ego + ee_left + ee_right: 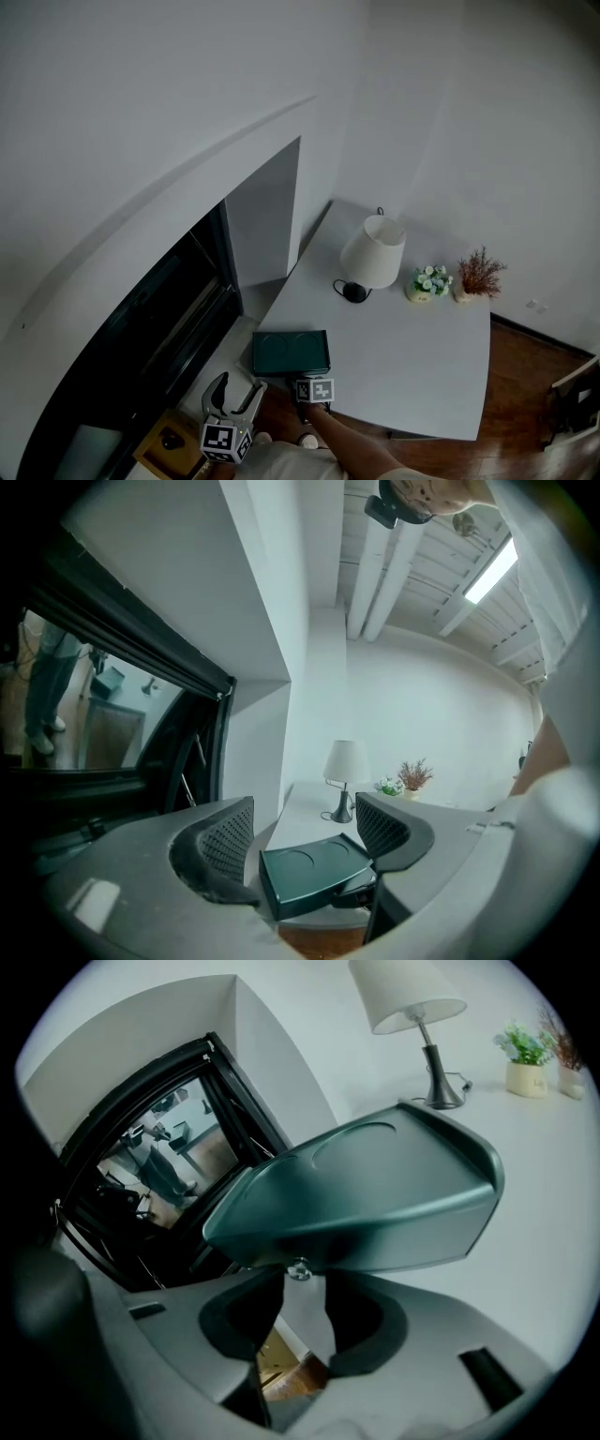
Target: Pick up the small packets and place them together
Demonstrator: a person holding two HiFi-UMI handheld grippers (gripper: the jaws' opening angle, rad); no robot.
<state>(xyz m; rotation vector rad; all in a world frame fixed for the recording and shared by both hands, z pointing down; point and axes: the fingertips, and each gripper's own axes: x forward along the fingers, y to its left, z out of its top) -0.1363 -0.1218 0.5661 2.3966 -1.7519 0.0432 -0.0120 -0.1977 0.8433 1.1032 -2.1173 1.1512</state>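
Observation:
No small packets show in any view. A dark green tray-like box (291,352) with two round recesses on top sits at the near left corner of the white table (412,366). My right gripper (314,389) is at the box's front edge. In the right gripper view the box (375,1185) fills the top, and a small silver knob (298,1269) under its edge lies between the right gripper's (302,1279) tips, which stand narrow with a slit still beside the knob. My left gripper (234,398) hangs left of the table, open and empty. Through the left gripper's (305,841) wide jaws I see the box (314,869).
A white-shaded lamp (373,251), a small pot of flowers (430,282) and a pot of dried twigs (478,275) stand at the table's far side. A dark window frame (159,328) runs along the left. Wooden floor (525,375) lies to the right, and a yellow object (169,441) sits low left.

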